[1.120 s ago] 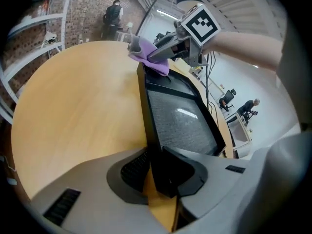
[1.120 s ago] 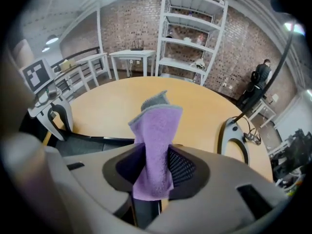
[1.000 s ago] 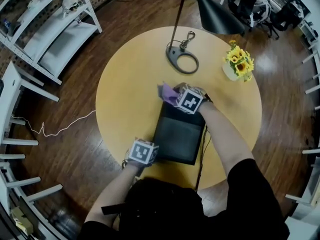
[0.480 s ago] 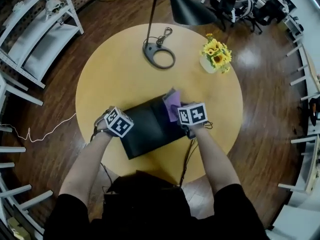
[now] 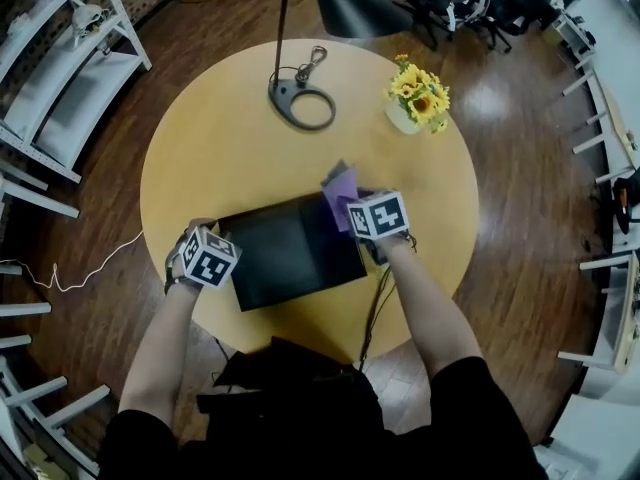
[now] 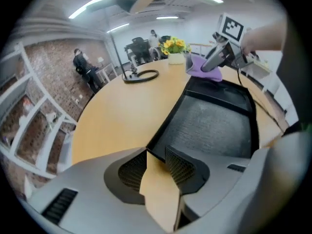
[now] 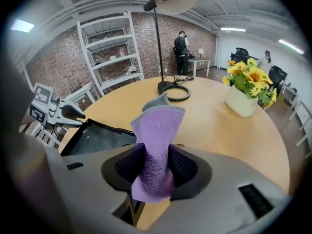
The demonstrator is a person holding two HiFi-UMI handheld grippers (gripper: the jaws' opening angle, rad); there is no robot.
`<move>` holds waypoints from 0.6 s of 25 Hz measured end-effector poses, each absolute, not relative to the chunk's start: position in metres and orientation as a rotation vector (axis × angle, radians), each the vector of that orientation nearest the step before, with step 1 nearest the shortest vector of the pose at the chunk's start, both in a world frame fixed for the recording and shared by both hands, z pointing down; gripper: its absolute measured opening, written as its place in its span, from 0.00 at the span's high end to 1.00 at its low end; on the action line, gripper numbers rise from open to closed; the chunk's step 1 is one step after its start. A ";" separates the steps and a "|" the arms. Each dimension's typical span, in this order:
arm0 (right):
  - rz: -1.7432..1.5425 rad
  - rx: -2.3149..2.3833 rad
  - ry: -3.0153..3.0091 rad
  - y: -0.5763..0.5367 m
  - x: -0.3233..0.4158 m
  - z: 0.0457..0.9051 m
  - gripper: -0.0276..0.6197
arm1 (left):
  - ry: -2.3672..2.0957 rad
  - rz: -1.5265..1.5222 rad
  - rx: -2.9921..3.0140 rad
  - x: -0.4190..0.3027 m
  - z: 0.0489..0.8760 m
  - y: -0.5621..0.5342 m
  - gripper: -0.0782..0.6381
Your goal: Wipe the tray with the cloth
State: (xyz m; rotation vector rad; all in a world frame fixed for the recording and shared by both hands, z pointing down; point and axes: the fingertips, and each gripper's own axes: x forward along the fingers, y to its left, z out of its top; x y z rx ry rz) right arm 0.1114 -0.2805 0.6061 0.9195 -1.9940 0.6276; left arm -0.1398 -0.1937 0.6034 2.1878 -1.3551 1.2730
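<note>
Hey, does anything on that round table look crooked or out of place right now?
Only the black tray: it lies skewed on the table, not square to the person. The purple cloth stands bunched at its far right corner. Nothing spilled.

I see the tray [image 5: 290, 253] as a shallow black rectangle with a raised rim and a finely textured floor. It lies flat on the near half of the table [image 5: 220, 148], skewed a little, with its long side running across me. The cloth [image 7: 156, 145] is purple with a grey edge, bunched narrow between the pads of my right gripper [image 7: 155, 165]. The jaws have just been opening slightly. The cloth's free end stands up over the tray's far right corner.
</note>
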 end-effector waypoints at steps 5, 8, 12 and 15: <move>0.976 0.904 -1.944 -0.289 0.107 0.636 0.68 | -1.408 1.032 2.051 -0.135 0.620 -0.167 0.72; 1.185 0.915 -2.041 -0.283 0.111 0.634 0.68 | -1.474 1.051 2.024 -0.137 0.622 -0.174 0.72; 1.170 0.862 -2.082 -0.249 0.125 0.631 0.67 | -1.485 0.894 1.867 -0.140 0.639 -0.172 0.73; 1.076 0.833 -2.069 -0.213 0.134 0.632 0.67 | -1.505 0.828 1.835 -0.143 0.642 -0.171 0.75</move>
